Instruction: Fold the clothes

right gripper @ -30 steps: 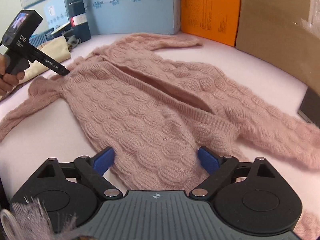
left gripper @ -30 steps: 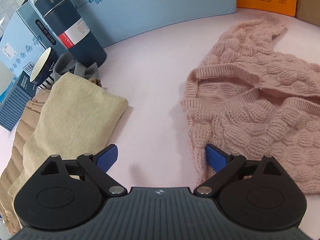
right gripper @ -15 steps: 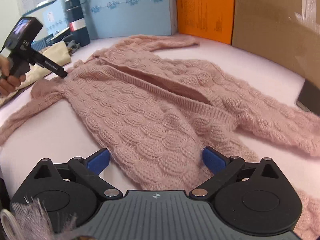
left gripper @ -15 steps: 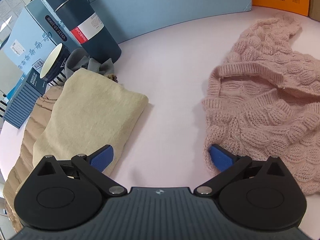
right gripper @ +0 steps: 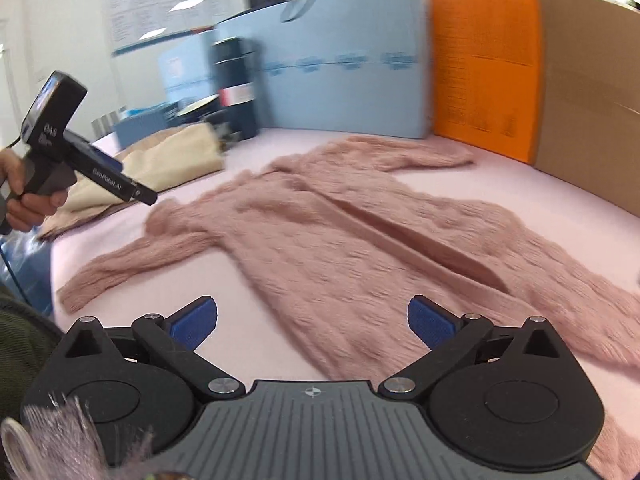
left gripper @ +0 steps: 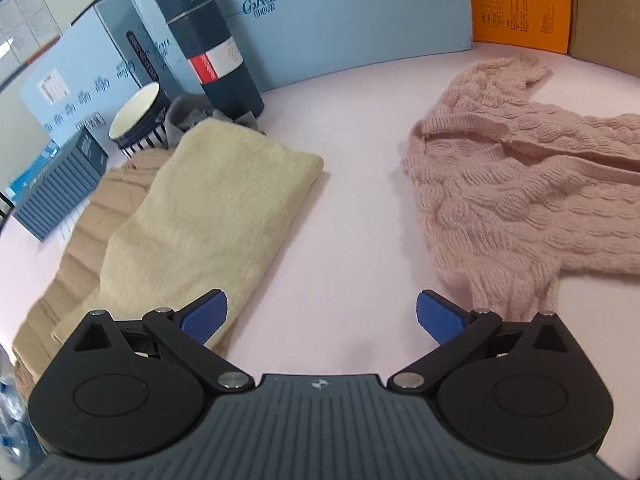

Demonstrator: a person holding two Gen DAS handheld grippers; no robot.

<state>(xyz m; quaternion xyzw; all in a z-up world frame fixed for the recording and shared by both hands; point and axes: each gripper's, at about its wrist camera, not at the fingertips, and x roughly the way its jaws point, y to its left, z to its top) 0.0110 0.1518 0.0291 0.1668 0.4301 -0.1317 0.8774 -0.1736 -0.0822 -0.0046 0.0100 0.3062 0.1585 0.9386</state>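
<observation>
A pink knitted cardigan (right gripper: 360,240) lies spread flat on the pale pink table (right gripper: 168,292), its front open and both sleeves stretched out. In the left wrist view its shoulder and collar (left gripper: 520,184) fill the right side. My left gripper (left gripper: 322,318) is open and empty above bare table, between the cardigan and a folded cream garment (left gripper: 208,216). The left gripper (right gripper: 140,194) also shows in the right wrist view, held by a hand just left of the cardigan's shoulder. My right gripper (right gripper: 312,322) hangs open and empty over the cardigan's hem.
The cream garment rests on a folded tan one (left gripper: 80,240). Behind them stand a dark flask (left gripper: 212,48), a striped cup (left gripper: 138,120) and a ribbed blue box (left gripper: 56,192). Light blue cartons (left gripper: 360,12), an orange box (right gripper: 484,68) and a cardboard box (right gripper: 588,104) wall the table's far side.
The left gripper has drawn back leftward off the cardigan's shoulder, over bare table. The right gripper has lifted and tilted up from the hem, showing more of the room.
</observation>
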